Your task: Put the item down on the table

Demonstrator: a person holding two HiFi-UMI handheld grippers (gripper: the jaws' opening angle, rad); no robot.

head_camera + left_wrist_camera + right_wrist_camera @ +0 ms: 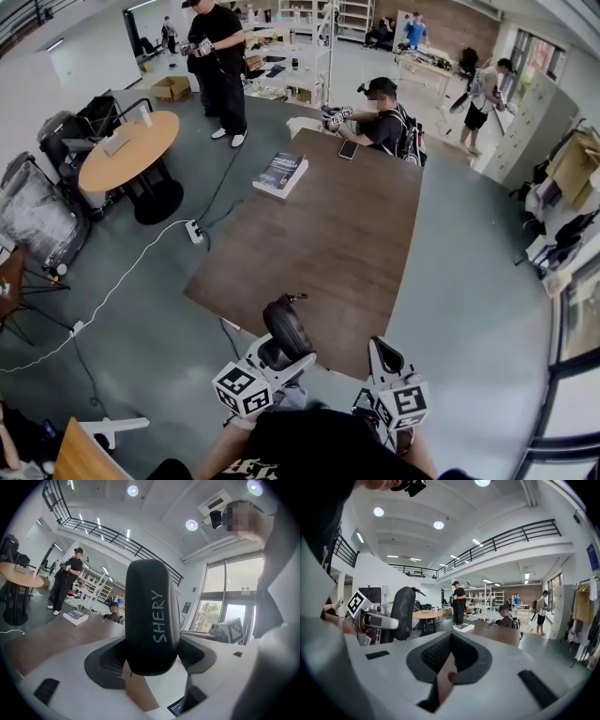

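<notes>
A black oblong case (286, 326) printed "SHERY" (150, 616) stands upright between the jaws of my left gripper (278, 354), which is shut on its lower end (151, 660). It hangs over the near edge of the brown table (347, 234); whether it touches the top is hidden. My right gripper (384, 361) sits just to the right, near the same edge, with its jaws together and nothing between them (449, 660). In the right gripper view the case (401, 613) shows to the left.
A thick book (280, 173) and a phone (348, 149) lie at the table's far end, where a person (384, 117) sits. A round wooden table (127, 150) stands left. A power strip (194, 231) and cables lie on the floor.
</notes>
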